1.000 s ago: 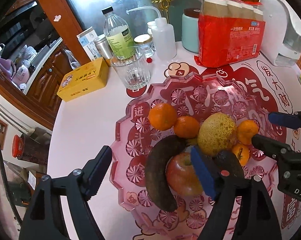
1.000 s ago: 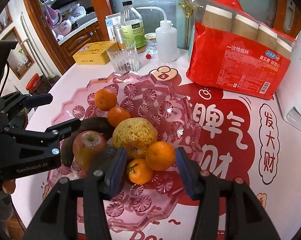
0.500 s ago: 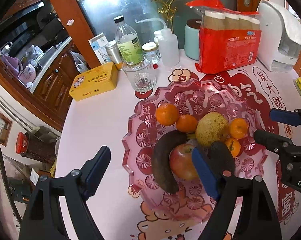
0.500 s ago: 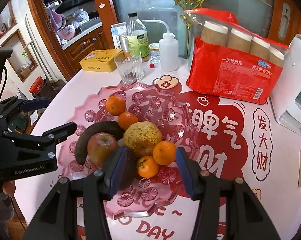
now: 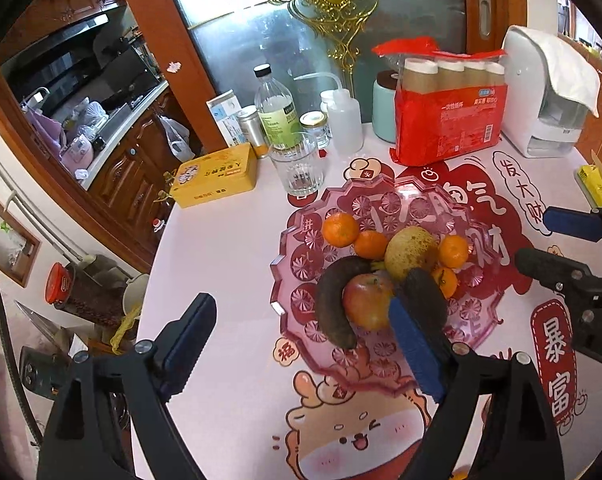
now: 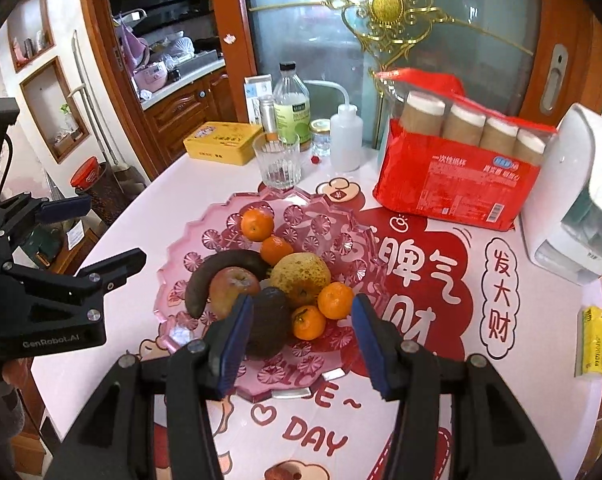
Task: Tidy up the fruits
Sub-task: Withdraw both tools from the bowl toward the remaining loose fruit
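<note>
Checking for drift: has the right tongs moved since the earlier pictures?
Yes. The right tongs have pulled back and up from the pink tray, which looks smaller now.

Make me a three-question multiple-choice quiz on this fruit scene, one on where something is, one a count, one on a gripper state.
1. Where is the glass?
A. On the tray
B. On the table beyond the tray
C. Held in a gripper

2. How many oranges are on the tray?
A. Two
B. Four
C. Six

3. What state is the right gripper in?
A. Open, empty
B. Shut on the apple
C. Shut on the pear

Answers:
1 B, it stands just past the tray's far rim.
2 B, two lie beyond the pear and two on its near side.
3 A, its fingers stand apart with nothing between them.
</note>
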`<act>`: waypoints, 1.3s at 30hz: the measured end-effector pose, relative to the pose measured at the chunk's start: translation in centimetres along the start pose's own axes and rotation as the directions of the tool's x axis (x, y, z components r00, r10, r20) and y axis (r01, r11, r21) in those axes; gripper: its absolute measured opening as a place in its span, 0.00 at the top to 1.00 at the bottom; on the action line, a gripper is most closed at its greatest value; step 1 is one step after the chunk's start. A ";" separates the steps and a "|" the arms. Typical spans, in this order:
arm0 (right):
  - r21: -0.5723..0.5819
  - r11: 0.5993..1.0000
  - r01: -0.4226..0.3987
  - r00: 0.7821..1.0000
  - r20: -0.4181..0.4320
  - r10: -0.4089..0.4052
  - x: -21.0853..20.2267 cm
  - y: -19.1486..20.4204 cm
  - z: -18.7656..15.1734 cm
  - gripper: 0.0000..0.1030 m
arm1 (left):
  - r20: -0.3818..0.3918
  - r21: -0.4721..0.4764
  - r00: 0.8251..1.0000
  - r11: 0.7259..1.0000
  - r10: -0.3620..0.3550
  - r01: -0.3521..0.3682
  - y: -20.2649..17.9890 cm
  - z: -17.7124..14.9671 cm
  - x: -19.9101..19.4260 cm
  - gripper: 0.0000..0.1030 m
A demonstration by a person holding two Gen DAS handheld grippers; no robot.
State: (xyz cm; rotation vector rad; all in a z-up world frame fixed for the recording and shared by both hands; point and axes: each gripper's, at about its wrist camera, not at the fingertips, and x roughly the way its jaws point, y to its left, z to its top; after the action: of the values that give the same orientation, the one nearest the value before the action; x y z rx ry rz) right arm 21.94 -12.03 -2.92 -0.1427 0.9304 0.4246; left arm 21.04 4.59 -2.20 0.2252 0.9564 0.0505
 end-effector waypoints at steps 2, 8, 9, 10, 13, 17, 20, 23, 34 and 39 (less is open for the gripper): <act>-0.004 1.000 -0.002 1.000 0.010 0.002 -0.8 0.2 -0.3 0.50 | 0.007 -0.007 1.000 1.000 -0.001 0.001 0.1 -0.3 -1.0 0.14; -0.027 1.000 -0.005 0.999 0.035 0.006 -3.4 0.8 -1.2 0.50 | 0.022 -0.037 1.000 0.999 -0.015 0.016 0.4 -1.4 -3.4 0.12; -0.031 1.000 -0.005 0.999 0.039 0.006 -3.8 0.9 -1.4 0.50 | 0.024 -0.043 1.000 0.999 -0.018 0.019 0.5 -1.6 -3.8 0.12; -0.035 0.999 -0.005 0.999 0.042 0.006 -4.2 1.0 -1.6 0.50 | 0.025 -0.049 0.999 0.999 -0.023 0.024 0.6 -1.9 -4.2 0.12; -0.045 0.999 -0.008 0.999 0.053 0.011 -5.3 1.1 -2.3 0.50 | 0.025 -0.064 0.999 0.997 -0.034 0.035 0.5 -2.5 -5.1 0.12; -0.050 0.999 -0.007 0.998 0.067 0.010 -6.7 1.1 -3.3 0.46 | 0.024 -0.079 0.999 0.996 -0.036 0.038 0.3 -3.2 -6.2 0.12; -0.052 0.999 -0.007 0.997 0.076 0.011 -7.5 1.0 -3.9 0.43 | 0.037 -0.083 0.999 0.996 -0.029 0.032 -0.1 -3.9 -7.3 0.12; -0.052 0.999 -0.010 0.997 0.079 0.014 -8.3 0.9 -4.7 0.43 | 0.052 -0.087 0.998 0.995 -0.032 0.037 -0.3 -4.4 -8.2 0.12; -0.036 0.999 -0.026 0.997 0.071 0.029 -9.2 0.8 -8.5 0.43 | 0.086 -0.080 0.996 0.996 -0.037 0.044 -2.0 -7.5 -10.0 0.12; -0.028 0.999 -0.019 0.998 0.055 0.021 -8.8 0.8 -11.1 0.43 | 0.059 -0.083 0.997 0.995 -0.057 0.062 -2.9 -10.0 -9.0 0.12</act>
State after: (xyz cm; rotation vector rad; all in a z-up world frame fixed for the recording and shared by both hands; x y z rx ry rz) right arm 8.77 -17.20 -2.39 -0.1462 0.8723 0.4580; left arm 7.54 2.14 -1.07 0.1188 0.9016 0.0297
